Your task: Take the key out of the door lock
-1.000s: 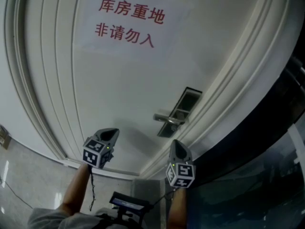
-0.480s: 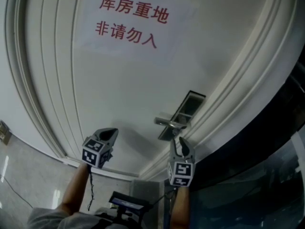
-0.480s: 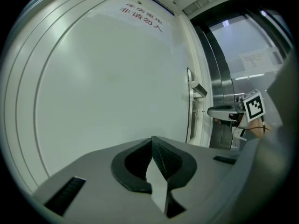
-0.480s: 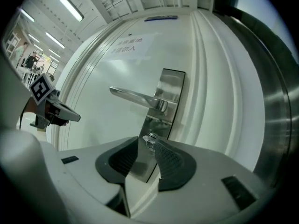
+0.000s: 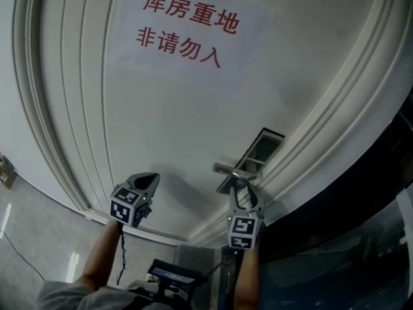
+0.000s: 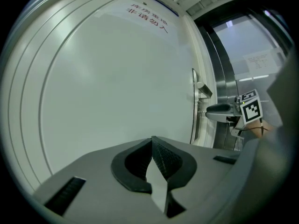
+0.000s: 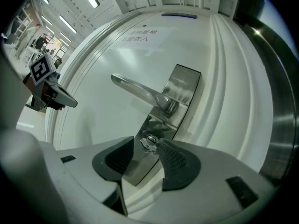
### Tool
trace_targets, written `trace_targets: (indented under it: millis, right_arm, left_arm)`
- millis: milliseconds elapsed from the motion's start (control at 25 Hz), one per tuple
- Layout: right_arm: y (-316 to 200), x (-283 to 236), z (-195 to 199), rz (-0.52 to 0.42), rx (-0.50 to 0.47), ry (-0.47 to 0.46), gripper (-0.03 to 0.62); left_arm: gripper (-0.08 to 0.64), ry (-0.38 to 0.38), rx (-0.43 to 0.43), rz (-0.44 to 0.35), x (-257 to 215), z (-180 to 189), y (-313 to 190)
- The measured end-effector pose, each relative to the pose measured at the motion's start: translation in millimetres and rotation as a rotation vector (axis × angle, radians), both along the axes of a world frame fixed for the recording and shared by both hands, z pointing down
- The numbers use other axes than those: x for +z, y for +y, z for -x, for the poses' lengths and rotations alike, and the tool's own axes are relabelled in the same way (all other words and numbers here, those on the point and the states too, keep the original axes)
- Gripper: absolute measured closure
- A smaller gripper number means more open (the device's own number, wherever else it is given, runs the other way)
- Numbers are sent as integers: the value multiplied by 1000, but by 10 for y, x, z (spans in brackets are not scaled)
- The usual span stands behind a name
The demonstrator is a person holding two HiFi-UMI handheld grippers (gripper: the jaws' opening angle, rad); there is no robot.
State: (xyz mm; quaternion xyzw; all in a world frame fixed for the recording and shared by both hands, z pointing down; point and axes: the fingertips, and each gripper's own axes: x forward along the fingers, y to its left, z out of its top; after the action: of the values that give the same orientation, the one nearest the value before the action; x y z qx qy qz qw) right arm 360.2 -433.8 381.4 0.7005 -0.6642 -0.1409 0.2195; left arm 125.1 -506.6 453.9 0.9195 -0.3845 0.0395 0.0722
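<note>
Lining up the grasp at the white door (image 5: 161, 121), steel lock plate (image 7: 184, 85) ahead of the right gripper (image 5: 244, 187), jaws opening wide astride the key (image 7: 148, 143) seated in it, gripping nothing, left gripper (image 6: 153, 141) closed, empty; next, likely pinching the bow, pulling straight back.

Head view facing door (image 5: 168, 121), gripper views close along jaws, all sharing handle (image 5: 233, 169).

Grey left claw (image 5: 153, 176), right claw (image 5: 244, 187), black ribbed pads (image 7: 175, 160), marker cubes (image 5: 127, 208), perhaps grey sleeve (image 5: 64, 294)
</note>
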Motion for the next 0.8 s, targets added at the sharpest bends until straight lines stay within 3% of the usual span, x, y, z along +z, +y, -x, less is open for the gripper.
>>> trace_targets:
  millis: [120, 200, 400, 680, 760, 800]
  right_arm:
    - [-30, 0, -26, 11, 20, 38, 410]
    - [-36, -16, -35, 7, 29, 55, 451]
    - [-55, -8, -6, 10, 38, 120, 480]
    - [-40, -73, 67, 26, 52, 277, 497]
    - [-49, -90, 87, 17, 53, 300, 561]
    - [-53, -91, 96, 15, 55, 309, 562]
  left_arm:
    - [552, 7, -12, 3, 5, 35, -35]
    - [552, 13, -15, 5, 3, 44, -58]
    - [552, 30, -20, 11, 14, 57, -90]
    - [552, 45, -22, 27, 67, 70, -101]
    - [552, 50, -24, 31, 78, 73, -100]
    - [552, 52, -24, 32, 80, 75, -100]
